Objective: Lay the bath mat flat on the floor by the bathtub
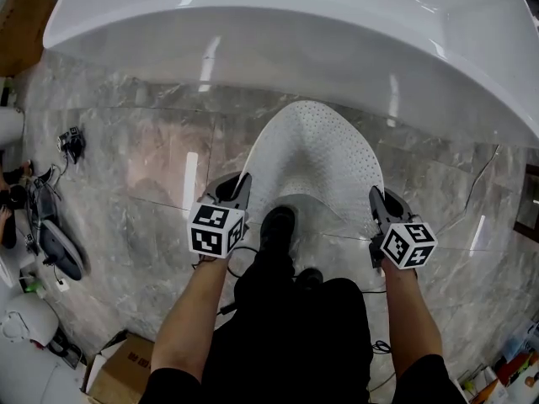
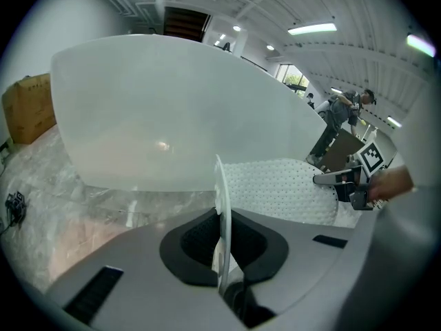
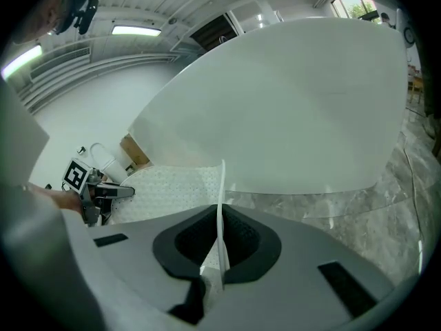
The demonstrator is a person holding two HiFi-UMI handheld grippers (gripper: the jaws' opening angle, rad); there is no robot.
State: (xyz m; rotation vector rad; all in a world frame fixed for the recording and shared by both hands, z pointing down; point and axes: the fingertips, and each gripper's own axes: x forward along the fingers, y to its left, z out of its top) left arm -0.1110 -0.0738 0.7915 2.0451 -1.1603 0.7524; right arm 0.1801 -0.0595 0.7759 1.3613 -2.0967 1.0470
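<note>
A white dimpled bath mat [image 1: 312, 162] hangs between my two grippers, bowed upward in the middle, its far edge reaching toward the white bathtub [image 1: 278, 32]. My left gripper [image 1: 236, 194] is shut on the mat's near left corner, and the mat's thin edge [image 2: 222, 205] runs upright between its jaws. My right gripper [image 1: 375, 207] is shut on the near right corner, where the mat's edge [image 3: 221, 216] stands in the same way. From the left gripper view I see the mat's dimpled surface [image 2: 275, 188] and the right gripper [image 2: 348, 183] beyond it.
Grey marble floor [image 1: 152, 167] runs along the tub. The person's black shoes [image 1: 278, 225] stand just behind the mat. Cables and a dark device [image 1: 50, 225] lie at the left, and a cardboard box [image 1: 118, 369] sits at the lower left.
</note>
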